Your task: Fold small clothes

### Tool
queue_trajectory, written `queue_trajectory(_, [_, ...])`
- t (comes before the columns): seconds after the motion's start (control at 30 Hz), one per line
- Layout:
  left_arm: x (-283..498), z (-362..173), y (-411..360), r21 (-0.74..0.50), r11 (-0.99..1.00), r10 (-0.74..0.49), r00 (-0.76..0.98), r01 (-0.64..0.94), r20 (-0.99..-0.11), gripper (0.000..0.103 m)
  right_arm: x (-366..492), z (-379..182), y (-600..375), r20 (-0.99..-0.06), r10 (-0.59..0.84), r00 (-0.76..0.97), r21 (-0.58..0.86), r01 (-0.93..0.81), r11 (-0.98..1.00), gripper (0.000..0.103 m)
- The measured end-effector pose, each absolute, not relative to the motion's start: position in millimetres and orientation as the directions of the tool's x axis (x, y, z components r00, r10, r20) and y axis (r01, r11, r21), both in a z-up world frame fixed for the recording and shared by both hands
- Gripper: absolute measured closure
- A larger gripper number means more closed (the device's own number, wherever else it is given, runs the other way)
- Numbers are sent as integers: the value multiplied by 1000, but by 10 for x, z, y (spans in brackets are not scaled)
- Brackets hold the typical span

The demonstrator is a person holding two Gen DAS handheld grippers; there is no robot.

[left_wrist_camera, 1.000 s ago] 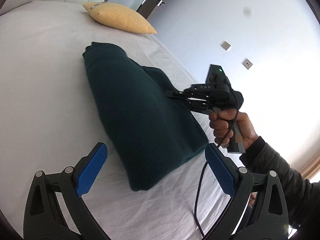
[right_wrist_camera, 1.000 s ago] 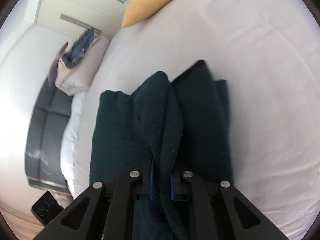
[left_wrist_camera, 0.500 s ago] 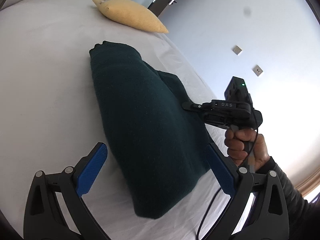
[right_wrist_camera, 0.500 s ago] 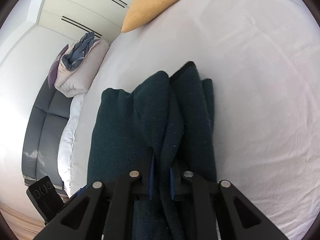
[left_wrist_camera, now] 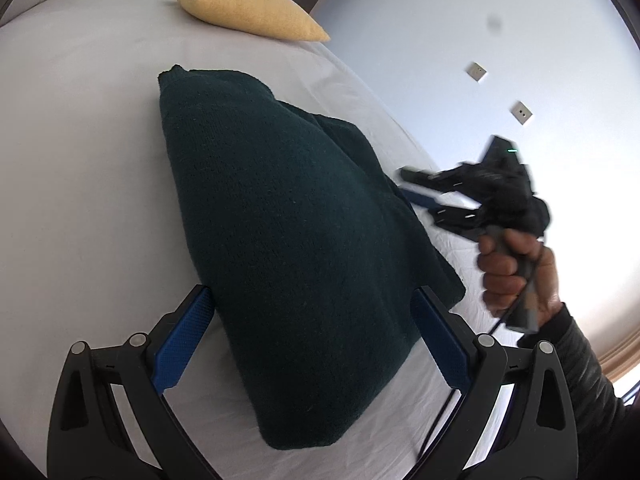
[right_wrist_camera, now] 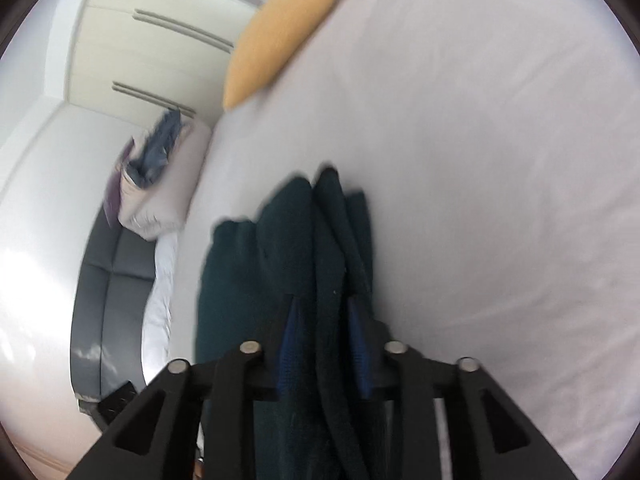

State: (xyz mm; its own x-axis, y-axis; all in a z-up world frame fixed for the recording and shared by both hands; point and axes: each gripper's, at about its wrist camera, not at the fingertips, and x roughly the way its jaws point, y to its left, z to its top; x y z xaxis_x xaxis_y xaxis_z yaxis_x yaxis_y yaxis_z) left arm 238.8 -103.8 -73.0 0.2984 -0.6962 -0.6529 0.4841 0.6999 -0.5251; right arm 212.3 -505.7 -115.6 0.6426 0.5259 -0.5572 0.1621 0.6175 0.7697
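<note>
A dark green knitted sweater (left_wrist_camera: 288, 216) lies folded in a thick bundle on the white bed (left_wrist_camera: 80, 140). My left gripper (left_wrist_camera: 312, 292) is open wide, and its blue pads (left_wrist_camera: 184, 340) stand on either side of the bundle's near end without pressing it. My right gripper (left_wrist_camera: 412, 188), held by a hand (left_wrist_camera: 508, 264), is at the sweater's right edge and blurred by motion. In the right wrist view, the right gripper (right_wrist_camera: 322, 304) has its jaws opening. A fold of the sweater (right_wrist_camera: 328, 240) still lies loosely between its pads (right_wrist_camera: 292, 320).
A yellow pillow (left_wrist_camera: 248, 12) lies at the far end of the bed. A pile of bedding with blue clothes (right_wrist_camera: 156, 168) sits on a dark grey sofa (right_wrist_camera: 108, 300) beside the bed. A wall with sockets (left_wrist_camera: 476, 72) runs along the right.
My left gripper moved in until its pads flank the sweater's near end. The right gripper's jaws spread apart from their pinch on the fold, and it drew back to the right.
</note>
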Motion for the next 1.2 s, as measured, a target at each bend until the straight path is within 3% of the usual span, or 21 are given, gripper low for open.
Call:
queue_trajectory(0.1, [2459, -771, -1007, -554, 700, -704, 302, 451, -643, 4, 2073, -917, -5001, -491, 583, 648, 799, 68, 597, 72])
queue_trajectory(0.2, [2470, -781, -1045, -556, 698, -705, 299, 452, -643, 4, 2169, -896, -4788, -530, 633, 565, 779, 29, 626, 72])
queue_trajectory(0.5, [2488, -803, -1115, -554, 699, -702, 289, 453, -650, 4, 2251, -1216, -4759, -597, 614, 517, 769, 149, 622, 76])
queue_trajectory(0.73, [2471, -802, -1150, -552, 695, -705, 286, 460, -649, 4, 2215, -1285, -4714, -629, 619, 469, 752, 168, 637, 74])
queue_trajectory(0.97, [2506, -798, -1187, -543, 704, -695, 286, 457, -660, 4, 2382, -1446, -4644, -589, 677, 441, 794, 159, 587, 74])
queue_trajectory(1.03, [2512, -793, -1217, -536, 708, -689, 285, 460, -667, 4, 2443, -1453, -4614, -603, 664, 443, 781, 156, 605, 90])
queue_trajectory(1.2, [2512, -776, -1247, -527, 709, -686, 286, 468, -669, 4, 2369, -1223, -4623, -611, 589, 529, 736, 105, 669, 93])
